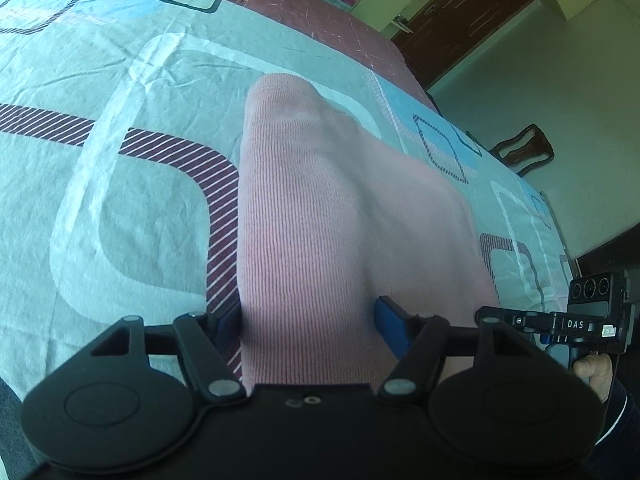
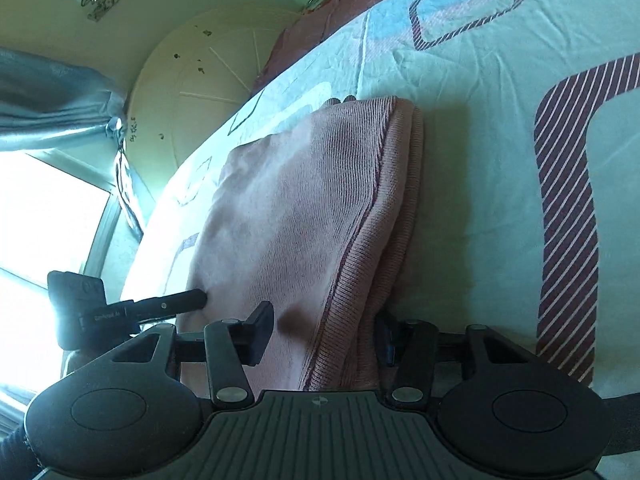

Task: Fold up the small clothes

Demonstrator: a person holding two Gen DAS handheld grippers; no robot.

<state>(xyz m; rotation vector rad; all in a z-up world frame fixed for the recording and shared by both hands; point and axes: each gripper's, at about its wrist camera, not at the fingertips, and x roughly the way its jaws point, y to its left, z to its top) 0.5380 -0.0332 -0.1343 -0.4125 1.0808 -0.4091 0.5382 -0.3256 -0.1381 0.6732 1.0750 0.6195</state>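
Observation:
A pink ribbed knit garment (image 1: 320, 216) lies folded in layers on the patterned bedsheet (image 1: 120, 80). My left gripper (image 1: 310, 320) has its blue fingers on either side of the garment's near edge, and the cloth fills the gap between them. In the right wrist view the same garment (image 2: 304, 208) shows a stacked hem edge with a dark red seam. My right gripper (image 2: 324, 332) has its fingers on either side of the near layers. The other gripper shows at the left in the right wrist view (image 2: 104, 312), touching the cloth.
The bed's maroon cover (image 1: 320, 12) lies at the far end. A wooden chair (image 1: 524, 148) and a dark door (image 1: 472, 12) stand beyond the bed's right edge. A window (image 2: 44, 220) and grey curtain (image 2: 52, 104) are at left in the right wrist view.

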